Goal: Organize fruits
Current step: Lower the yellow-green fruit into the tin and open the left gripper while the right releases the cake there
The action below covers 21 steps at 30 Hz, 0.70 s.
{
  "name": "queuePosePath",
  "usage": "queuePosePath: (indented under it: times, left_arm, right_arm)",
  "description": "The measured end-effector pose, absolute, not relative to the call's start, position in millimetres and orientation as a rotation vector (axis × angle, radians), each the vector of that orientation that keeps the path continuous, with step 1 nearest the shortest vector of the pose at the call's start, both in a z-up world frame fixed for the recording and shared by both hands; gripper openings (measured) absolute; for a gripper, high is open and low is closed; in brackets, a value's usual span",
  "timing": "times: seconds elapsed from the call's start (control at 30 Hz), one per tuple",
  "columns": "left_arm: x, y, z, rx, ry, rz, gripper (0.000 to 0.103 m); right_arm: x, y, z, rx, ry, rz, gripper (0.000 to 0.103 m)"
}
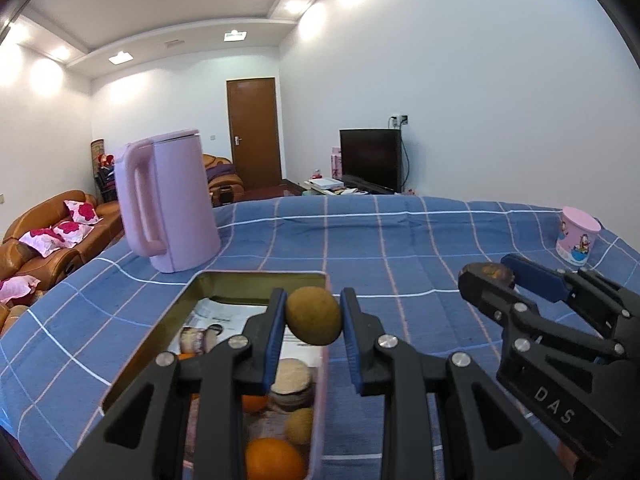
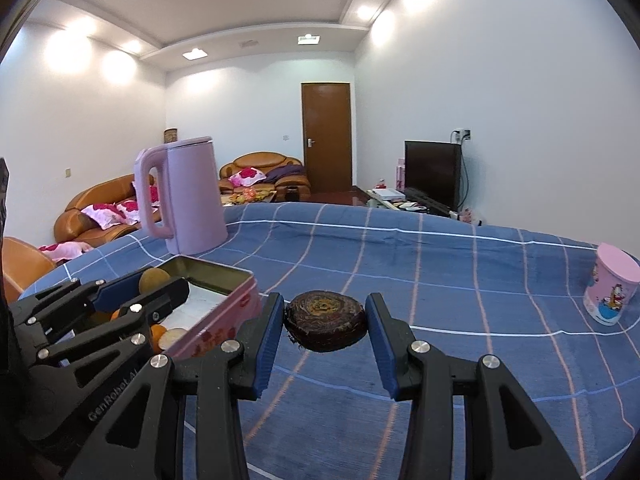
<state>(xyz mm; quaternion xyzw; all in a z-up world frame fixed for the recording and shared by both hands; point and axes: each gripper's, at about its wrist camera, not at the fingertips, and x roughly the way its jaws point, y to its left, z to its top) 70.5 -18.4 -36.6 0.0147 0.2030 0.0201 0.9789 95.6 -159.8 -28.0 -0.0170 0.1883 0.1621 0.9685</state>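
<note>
A round, olive-brown fruit (image 1: 313, 315) is sitting clamped between the blue pads of the left gripper (image 1: 313, 320), low in the middle of the left wrist view, above the open tin (image 1: 256, 280). In the right wrist view the right gripper (image 2: 325, 322) is gripping a dark, flattened, rough-skinned fruit (image 2: 326, 320), low centre, above the cloth.

The tin is a rectangular box with a brassy inner wall and pink printed sides, holding oranges (image 1: 274, 458), pale round slices (image 1: 291, 376) and printed paper. It is resting on a blue checked tablecloth (image 1: 400, 248) with white and pink lines.

"DAS" is reading in raised letters on the right gripper's black arm, and "GenRobot.AI" on the left one's.

A smooth lilac kettle (image 1: 168, 200) is standing behind the tin at left; a pink cartoon-printed cup (image 1: 578, 236) is standing at far right. Behind are a brown leather sofa (image 1: 52, 232), a wooden door (image 1: 254, 132) and a dark television (image 1: 370, 158).
</note>
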Motion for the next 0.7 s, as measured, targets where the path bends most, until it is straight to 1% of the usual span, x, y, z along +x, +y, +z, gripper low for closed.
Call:
queuePosePath:
  times: [0.7]
  left_arm:
    - [74.5, 28.5, -35.5, -0.003, 0.435, 0.123, 0.029]
  right_arm:
    - [103.0, -108.3, -25.9, -0.077, 0.391, 0.42, 0.044]
